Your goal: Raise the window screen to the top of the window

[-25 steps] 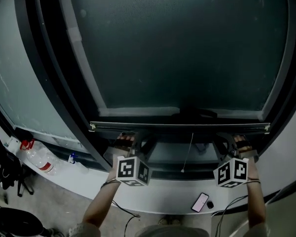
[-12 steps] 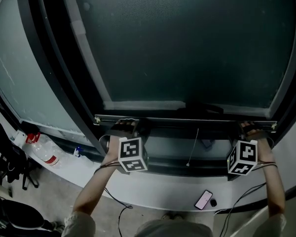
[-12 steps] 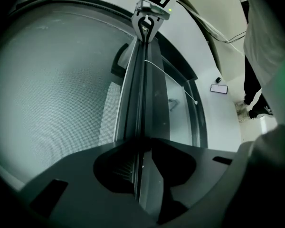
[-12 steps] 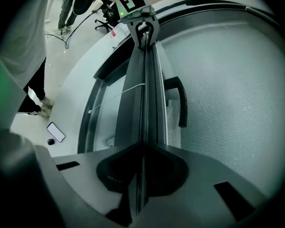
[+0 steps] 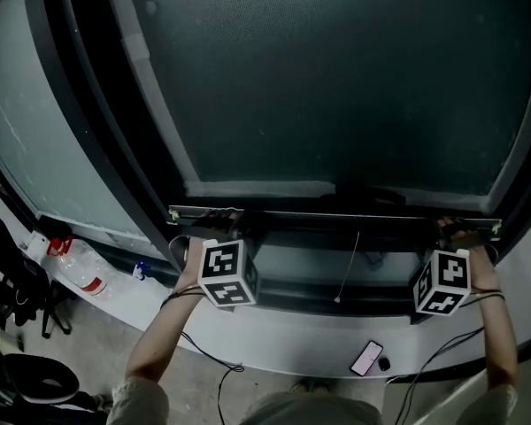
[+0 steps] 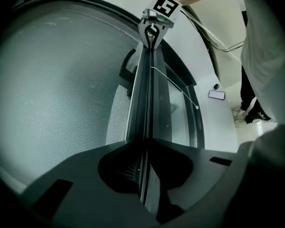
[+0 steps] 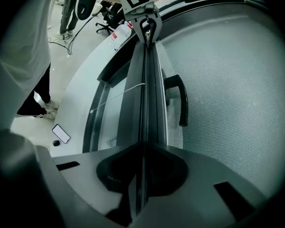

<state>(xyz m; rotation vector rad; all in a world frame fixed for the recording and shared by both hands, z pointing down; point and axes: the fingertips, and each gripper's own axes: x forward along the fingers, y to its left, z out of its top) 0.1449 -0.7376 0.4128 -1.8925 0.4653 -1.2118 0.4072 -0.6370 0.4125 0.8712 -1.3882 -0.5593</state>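
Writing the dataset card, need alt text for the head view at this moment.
Looking steeply down: the left gripper and right gripper sit at opposite ends of the window screen's bottom bar, the left's jaws closing with the bar between them. Dark mesh fills the view above; a pull cord hangs near mid-bar and a phone lies below.

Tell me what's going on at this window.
A person holds a gripper in each hand at the bottom bar of the window screen. The left gripper has the bar between its jaws, which are closing on it near its left end. The right gripper is clamped near the right end. The bar sits low, near the sill; nothing is raised yet.
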